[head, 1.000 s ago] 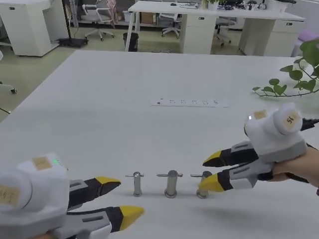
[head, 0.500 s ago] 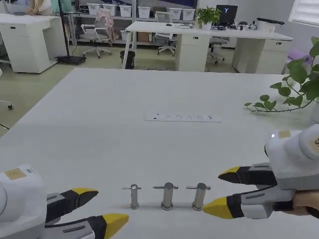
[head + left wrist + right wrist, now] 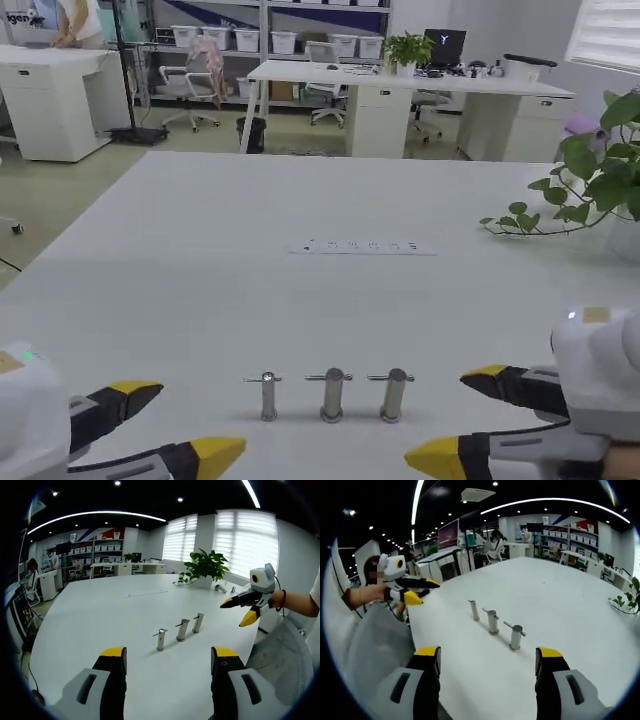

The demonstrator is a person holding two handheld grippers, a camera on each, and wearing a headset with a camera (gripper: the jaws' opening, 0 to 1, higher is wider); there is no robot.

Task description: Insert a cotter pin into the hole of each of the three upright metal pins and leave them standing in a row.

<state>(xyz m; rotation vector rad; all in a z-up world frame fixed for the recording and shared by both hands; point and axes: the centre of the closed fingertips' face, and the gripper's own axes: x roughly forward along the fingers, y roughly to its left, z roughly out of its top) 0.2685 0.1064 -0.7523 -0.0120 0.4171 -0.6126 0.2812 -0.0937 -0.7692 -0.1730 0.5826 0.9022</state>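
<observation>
One pair of yellow-tipped left tongs (image 3: 178,420) gapes empty. Next, three short silver metal pins (image 3: 332,393) stand in a row near the white desk's (image 3: 300,300) front edge, thin cotter pins (image 3: 318,377) through each. Beyond them the right tongs (image 3: 458,418) gape empty. Best to draw both away level, brushing nothing.

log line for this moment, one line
three upright silver metal pins: in a row on white table, thin metal cotter pin through each | left hand-held gripper: open, clear of pins | right hand-held gripper: open, clear of pins

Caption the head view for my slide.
Three metal pins, each with a cotter pin through it, stand in a row on the table between the open left gripper and open right gripper.
</observation>
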